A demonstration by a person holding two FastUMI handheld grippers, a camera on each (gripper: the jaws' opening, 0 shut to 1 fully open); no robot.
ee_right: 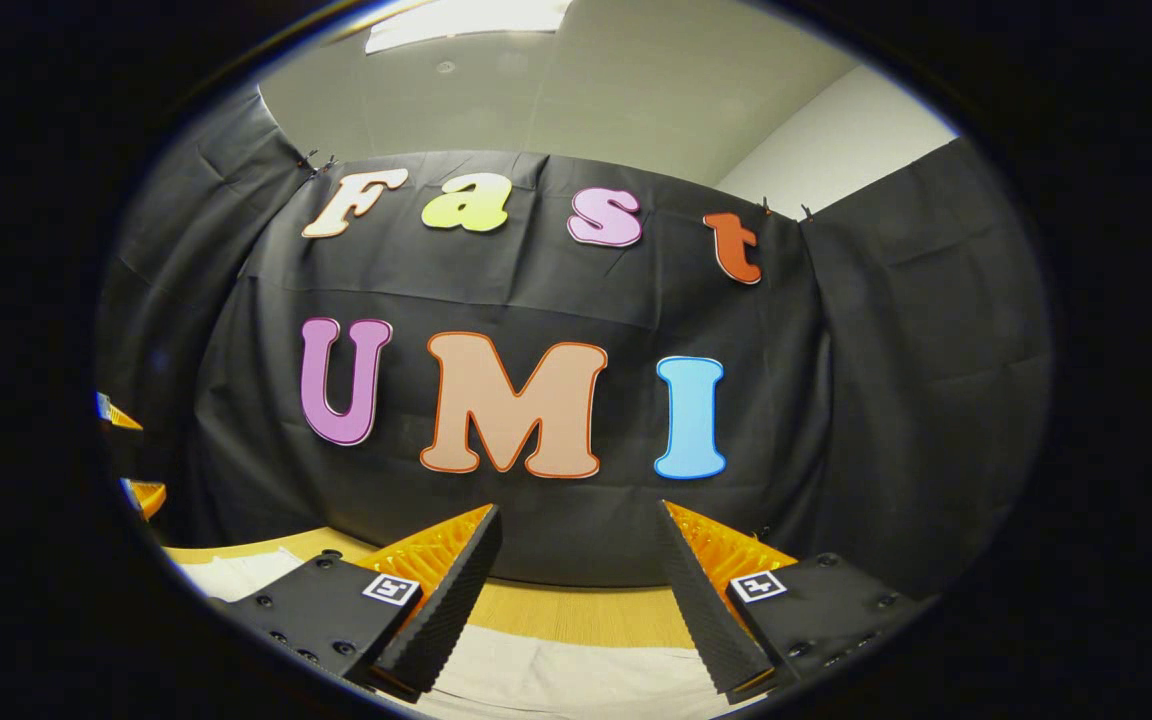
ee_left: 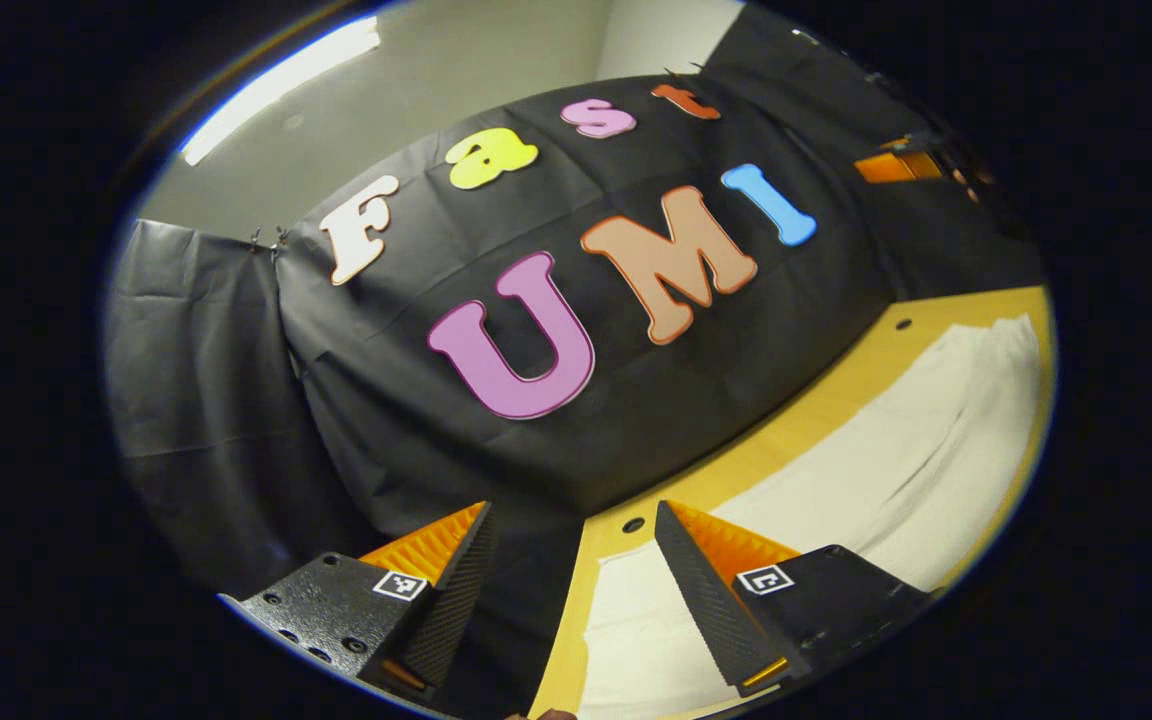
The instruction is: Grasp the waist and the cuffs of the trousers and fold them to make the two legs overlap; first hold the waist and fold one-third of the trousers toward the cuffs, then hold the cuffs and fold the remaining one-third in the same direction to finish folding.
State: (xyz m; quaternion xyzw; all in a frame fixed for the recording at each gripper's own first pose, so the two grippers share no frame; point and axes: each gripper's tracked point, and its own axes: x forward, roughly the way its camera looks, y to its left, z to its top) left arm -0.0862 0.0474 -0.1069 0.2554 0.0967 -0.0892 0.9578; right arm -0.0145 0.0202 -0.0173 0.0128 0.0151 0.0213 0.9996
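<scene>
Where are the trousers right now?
The trousers lie flat on the table, lower right in the left gripper view, beyond the open left gripper.

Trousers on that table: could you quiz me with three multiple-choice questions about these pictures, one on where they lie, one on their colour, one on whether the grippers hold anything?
1. Where do the trousers lie?
A. flat on the table
B. on the floor
C. hung on the wall

2. What colour are the trousers?
A. blue
B. white
C. red

3. How do the left gripper and right gripper stand?
A. both shut on cloth
B. one holds the waist
C. both open, holding nothing

Answers: 1 A, cloth spreads over the yellow tabletop; 2 B, pale white fabric; 3 C, a wide gap between each pair of fingers.
</scene>
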